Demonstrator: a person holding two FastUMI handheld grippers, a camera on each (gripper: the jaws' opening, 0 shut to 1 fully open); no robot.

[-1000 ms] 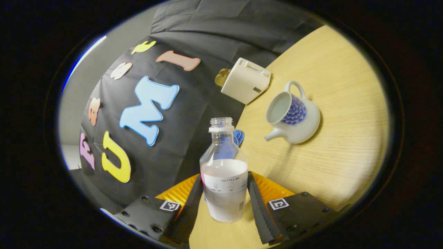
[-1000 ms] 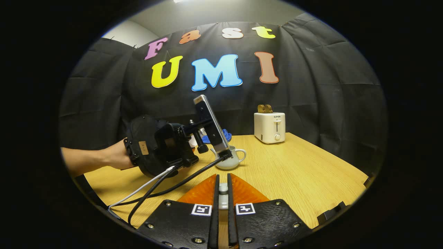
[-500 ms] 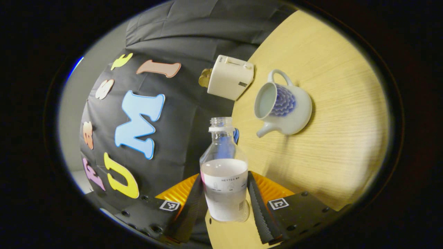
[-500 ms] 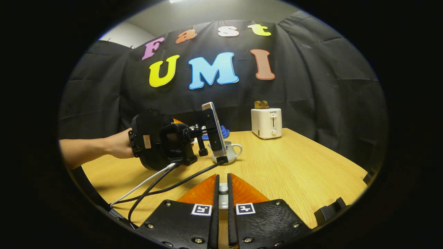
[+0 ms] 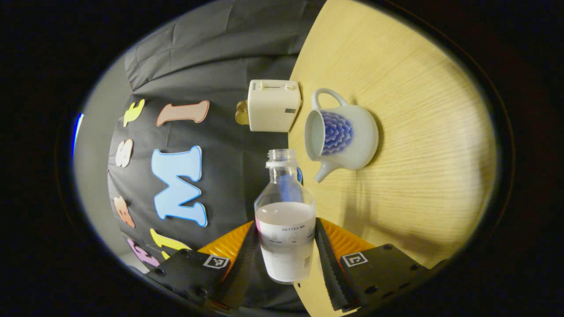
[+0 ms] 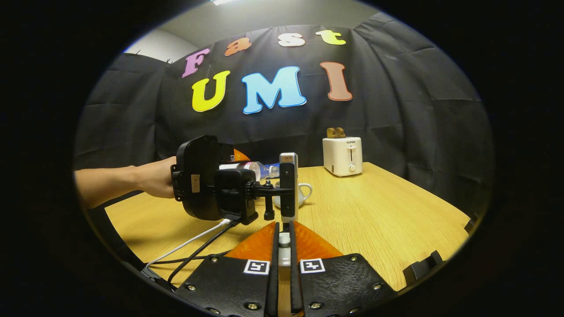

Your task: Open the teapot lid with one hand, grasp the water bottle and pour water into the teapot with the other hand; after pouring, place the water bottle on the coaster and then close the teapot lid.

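Since a second ago the clear plastic water bottle (image 5: 285, 229) has tipped near-horizontal — left gripper (image 5: 285, 253) clamped on it, mouth near the lidless white-and-blue ceramic teapot (image 5: 341, 134) on the wooden table (image 5: 418, 145). In the right gripper view, the right gripper (image 6: 284, 251) pinches a small white lid knob (image 6: 284, 241) — teapot beyond.

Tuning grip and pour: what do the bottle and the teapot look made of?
Water bottle: clear, thin plastic by the look; you see the water and the wall through it, and it wears a paper-like label. Teapot: glazed ceramic, probably; glossy white body with a blue painted pattern and soft highlights. Likely hard and slippery.
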